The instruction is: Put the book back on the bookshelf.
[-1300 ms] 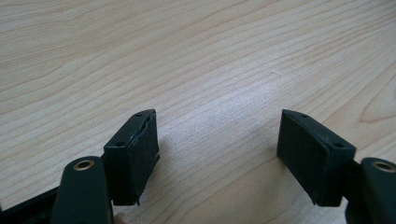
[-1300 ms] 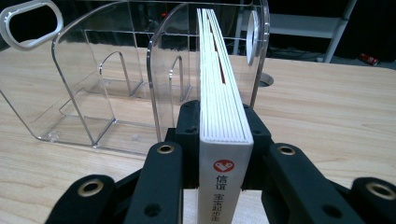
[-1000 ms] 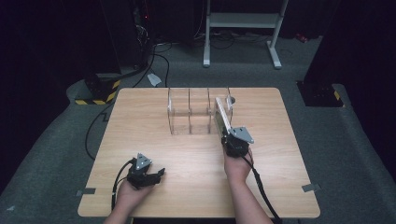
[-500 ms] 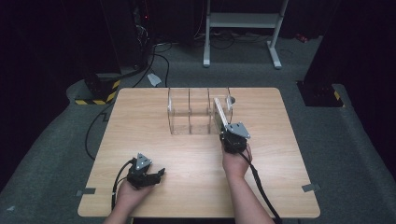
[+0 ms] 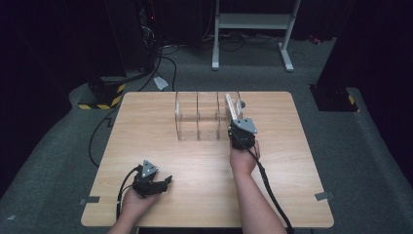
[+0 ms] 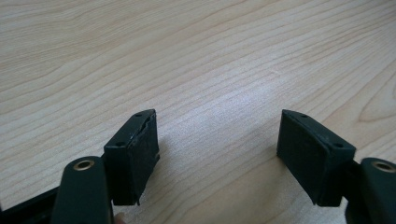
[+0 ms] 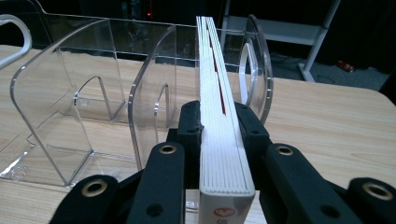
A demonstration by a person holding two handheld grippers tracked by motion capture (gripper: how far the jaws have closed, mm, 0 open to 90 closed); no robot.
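Note:
A clear acrylic file rack (image 5: 198,117) (image 7: 93,107) with several upright dividers stands at the back middle of the wooden table (image 5: 146,126). My right gripper (image 5: 237,127) (image 7: 219,135) is shut on a thin white book (image 7: 219,121) (image 5: 232,108), held on edge, spine toward the camera. The book's far end reaches into the rack's rightmost slot between two dividers. My left gripper (image 5: 163,182) (image 6: 217,140) rests low over the bare tabletop near the front left, jaws open and empty.
Beyond the table's far edge is grey floor with a white metal stand (image 5: 253,29), cables (image 5: 165,53) and a yellow-black striped block (image 5: 102,95). Bare wood lies left and right of the rack and across the front.
My right gripper has pushed the book forward, further into the rack's rightmost slot. The left gripper has stayed still.

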